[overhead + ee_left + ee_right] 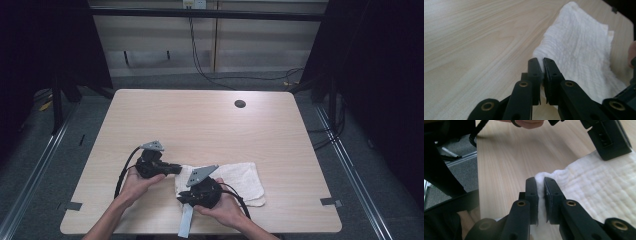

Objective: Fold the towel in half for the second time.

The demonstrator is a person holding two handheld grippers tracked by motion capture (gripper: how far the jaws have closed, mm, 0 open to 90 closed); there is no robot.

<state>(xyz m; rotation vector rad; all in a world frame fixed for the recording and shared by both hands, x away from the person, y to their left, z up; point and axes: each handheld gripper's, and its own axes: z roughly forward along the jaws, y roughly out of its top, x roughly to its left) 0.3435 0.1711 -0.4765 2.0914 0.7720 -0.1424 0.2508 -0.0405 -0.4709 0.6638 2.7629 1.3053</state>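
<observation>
Pale wooden table (pixel 200 120), white towel (pixel 240 177) pinched by both grippers, dark hole (pixel 240 104) beyond.

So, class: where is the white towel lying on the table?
In the high view the white towel lies on the table near its front edge, right of centre, its left end pinched by both tongs.

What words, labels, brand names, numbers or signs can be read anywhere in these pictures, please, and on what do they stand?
None can be read: no print shows on the white towel, the wooden table, the left gripper or the right gripper.
The pale strip at the table's near edge looks blank.
The small wall plate is too small to read.
</observation>
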